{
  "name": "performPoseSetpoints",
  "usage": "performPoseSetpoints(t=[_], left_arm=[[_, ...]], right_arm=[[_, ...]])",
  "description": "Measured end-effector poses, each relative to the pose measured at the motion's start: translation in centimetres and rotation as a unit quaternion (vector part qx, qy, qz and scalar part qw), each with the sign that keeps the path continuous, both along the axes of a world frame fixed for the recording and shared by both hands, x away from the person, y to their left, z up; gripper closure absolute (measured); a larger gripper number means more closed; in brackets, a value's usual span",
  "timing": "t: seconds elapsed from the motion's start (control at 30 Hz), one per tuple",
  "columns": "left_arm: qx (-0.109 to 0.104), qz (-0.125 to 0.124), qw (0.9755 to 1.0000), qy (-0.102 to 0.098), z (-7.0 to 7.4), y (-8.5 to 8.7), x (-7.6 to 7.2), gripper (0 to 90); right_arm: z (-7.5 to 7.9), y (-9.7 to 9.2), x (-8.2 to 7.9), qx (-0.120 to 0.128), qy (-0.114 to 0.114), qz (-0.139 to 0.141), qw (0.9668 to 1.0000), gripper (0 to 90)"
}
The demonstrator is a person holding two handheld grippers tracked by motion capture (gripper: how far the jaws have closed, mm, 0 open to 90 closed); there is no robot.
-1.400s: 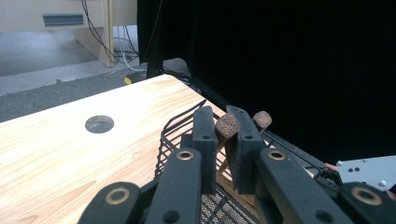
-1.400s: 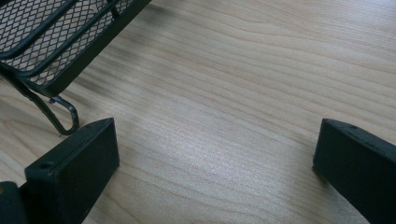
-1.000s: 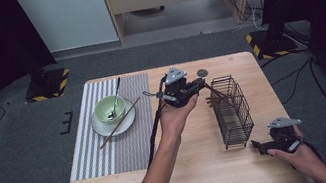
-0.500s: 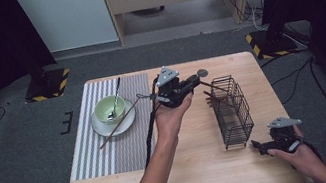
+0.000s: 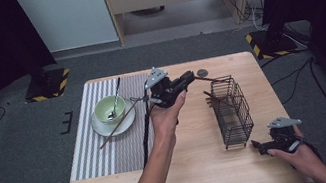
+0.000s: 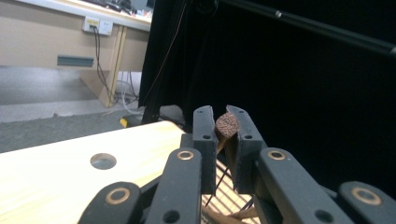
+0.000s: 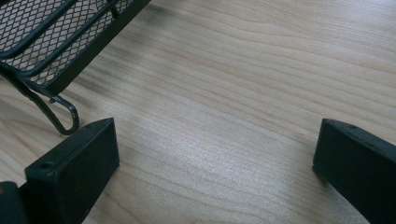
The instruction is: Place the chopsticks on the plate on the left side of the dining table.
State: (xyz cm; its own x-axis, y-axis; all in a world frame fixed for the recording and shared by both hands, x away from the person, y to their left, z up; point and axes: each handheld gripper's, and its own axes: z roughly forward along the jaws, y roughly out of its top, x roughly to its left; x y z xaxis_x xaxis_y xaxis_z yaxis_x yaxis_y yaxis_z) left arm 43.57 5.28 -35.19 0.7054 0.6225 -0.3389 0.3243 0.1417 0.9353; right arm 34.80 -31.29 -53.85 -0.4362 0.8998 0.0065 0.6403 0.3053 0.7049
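Chopstick: a dark brown wooden chopstick (image 6: 226, 125) is pinched at its butt end between the jaws of the left tool (image 5: 189, 77), its thin length slanting down toward the far end of the black wire mesh basket (image 5: 232, 112).
Basket: it sits on the right half of the pale wooden surface (image 5: 204, 165); brown sticks already seem to lie against its far end, though I cannot tell how many.
Left tool: clamped on the chopstick, held raised above the middle of the surface, just beside the basket's far end.
Step in hand: it looks like dropping the chopstick into the basket.
Doing it well: I would guide the thin tip through the open top first, let the stick lie along the basket, and part the jaws only once it rests on the mesh, so it cannot bounce out.
Right tool (image 7: 215, 154): jaws wide apart, holding nothing, resting low beside the basket's near corner.
Further out: a second brown chopstick (image 5: 118, 124) leans across the pale green bowl (image 5: 109, 109) and white saucer (image 5: 126, 124) on the grey striped placemat (image 5: 111, 156), with a metal spoon (image 5: 115, 96) in the bowl.
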Motion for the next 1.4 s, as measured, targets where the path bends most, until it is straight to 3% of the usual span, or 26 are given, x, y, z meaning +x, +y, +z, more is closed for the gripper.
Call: performPoseSetpoints(t=[0.4,0.67,1.07,1.4], left_arm=[[-0.047,0.0,0.9989,-0.001,0.2,0.7,0.2,82.4],[-0.067,0.02,0.9976,-0.002,0.4,1.9,0.4,82.5],[-0.062,0.049,0.9969,-0.006,0.3,3.8,0.4,82.5],[-0.061,0.084,0.9945,-0.009,0.2,6.4,0.2,82.5]], right_arm=[[0.0,0.0,0.0,0.0,0.0,0.0,1.0,0.4],[0.0,0.0,0.0,0.0,0.0,0.0,1.0,0.4],[0.0,0.0,0.0,0.0,0.0,0.0,1.0,0.4],[0.0,0.0,0.0,0.0,0.0,0.0,1.0,0.4]])
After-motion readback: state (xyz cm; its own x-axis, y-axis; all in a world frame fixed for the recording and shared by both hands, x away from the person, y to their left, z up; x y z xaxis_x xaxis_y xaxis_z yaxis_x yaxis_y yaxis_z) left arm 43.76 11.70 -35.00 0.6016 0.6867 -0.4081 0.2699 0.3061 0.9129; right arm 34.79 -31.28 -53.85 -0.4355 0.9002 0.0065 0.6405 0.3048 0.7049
